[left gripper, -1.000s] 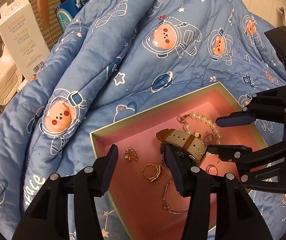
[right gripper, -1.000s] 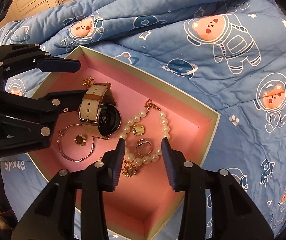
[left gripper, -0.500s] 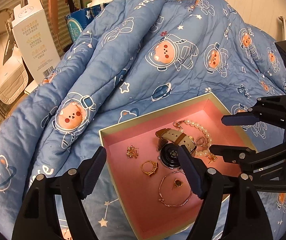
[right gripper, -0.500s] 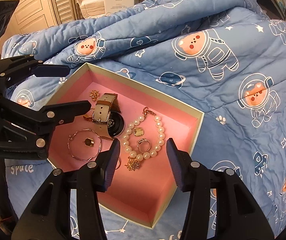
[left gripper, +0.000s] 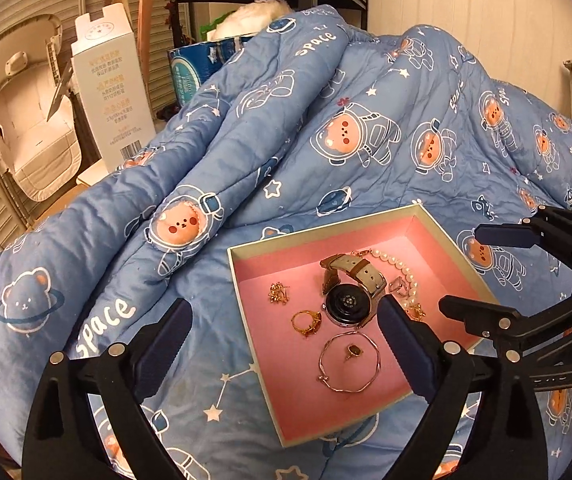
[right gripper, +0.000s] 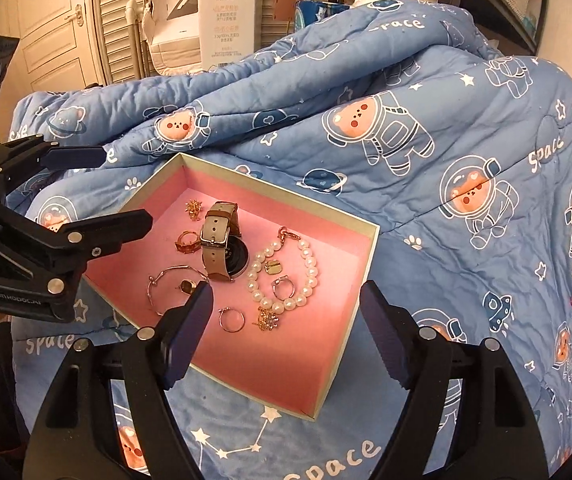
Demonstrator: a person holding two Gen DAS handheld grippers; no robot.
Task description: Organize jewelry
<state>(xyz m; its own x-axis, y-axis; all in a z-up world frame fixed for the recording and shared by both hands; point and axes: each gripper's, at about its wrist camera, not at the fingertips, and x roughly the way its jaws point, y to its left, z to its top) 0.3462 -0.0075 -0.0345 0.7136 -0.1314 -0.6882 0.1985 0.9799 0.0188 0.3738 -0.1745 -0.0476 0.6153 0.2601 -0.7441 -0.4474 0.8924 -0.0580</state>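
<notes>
Hovering above the bed, both claws hang released and empty: the left gripper [left gripper: 282, 324] and the right gripper [right gripper: 286, 308] each show spread fingers with nothing between them. All the jewelry visible lies inside the pink-lined box [right gripper: 367, 256], which sits on the blue astronaut-print quilt [right gripper: 425, 92].

Judging by that, the sorting looks mostly done, or paused between picks; no piece shows on the quilt outside the box. Whether another item waits out of view cannot be told.

In the right wrist view, the watch [right gripper: 220, 246] lies near the box's middle, its tan strap folded over the dark face. Right of it the pearl bracelet [right gripper: 305, 276] loops around a small square charm [right gripper: 273, 267] and a thin ring [right gripper: 284, 286]. A gold ring [right gripper: 186, 242] and a gold cluster earring [right gripper: 194, 209] sit on the far left, a wire bangle [right gripper: 166, 286] on the near left, and a hoop [right gripper: 231, 319] beside a second cluster earring [right gripper: 268, 319] closest to the right claw's fingers.

The right claw is poised above the box's near edge; the left claw comes in from the left, well above the contents. A next move would call for lowering onto one small piece and closing gently, since pieces lie close together.
</notes>
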